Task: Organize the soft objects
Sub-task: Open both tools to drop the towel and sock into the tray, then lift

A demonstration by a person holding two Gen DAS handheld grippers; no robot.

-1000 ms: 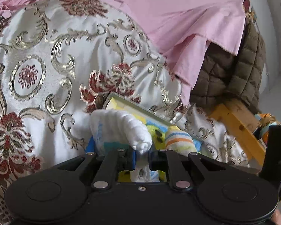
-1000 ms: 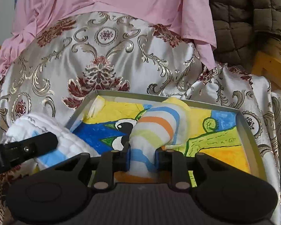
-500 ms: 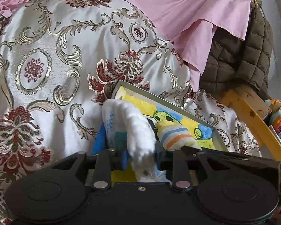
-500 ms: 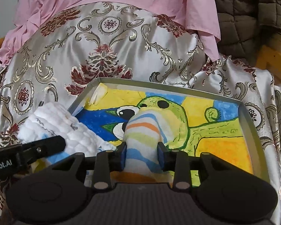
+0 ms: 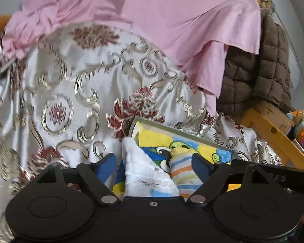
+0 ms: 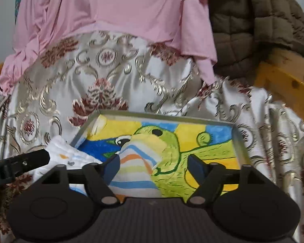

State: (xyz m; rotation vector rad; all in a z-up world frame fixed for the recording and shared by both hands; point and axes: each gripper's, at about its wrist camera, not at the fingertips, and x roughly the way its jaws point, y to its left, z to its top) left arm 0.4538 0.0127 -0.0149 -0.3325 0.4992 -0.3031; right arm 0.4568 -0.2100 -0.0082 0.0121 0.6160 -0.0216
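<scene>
A grey tray (image 6: 236, 141) with a painted parrot picture on its floor lies on the patterned bedspread; it also shows in the left wrist view (image 5: 172, 130). A white quilted cloth (image 5: 146, 174) lies over the tray's left end, between my left gripper's (image 5: 154, 165) open fingers. It shows at the left in the right wrist view (image 6: 71, 156). A striped rolled cloth (image 6: 135, 172) lies in the tray between my right gripper's (image 6: 154, 166) open fingers and shows in the left wrist view (image 5: 182, 170).
A gold and red brocade bedspread (image 6: 103, 77) covers the bed. A pink sheet (image 6: 121, 10) and a brown quilted blanket (image 6: 253, 26) lie behind. A yellow wooden bed frame (image 6: 287, 83) runs along the right. Colourful fabric (image 5: 302, 127) sits beyond the frame.
Both grippers have opened and let go of their cloths, which now rest on the tray. Both have drawn back a little.
</scene>
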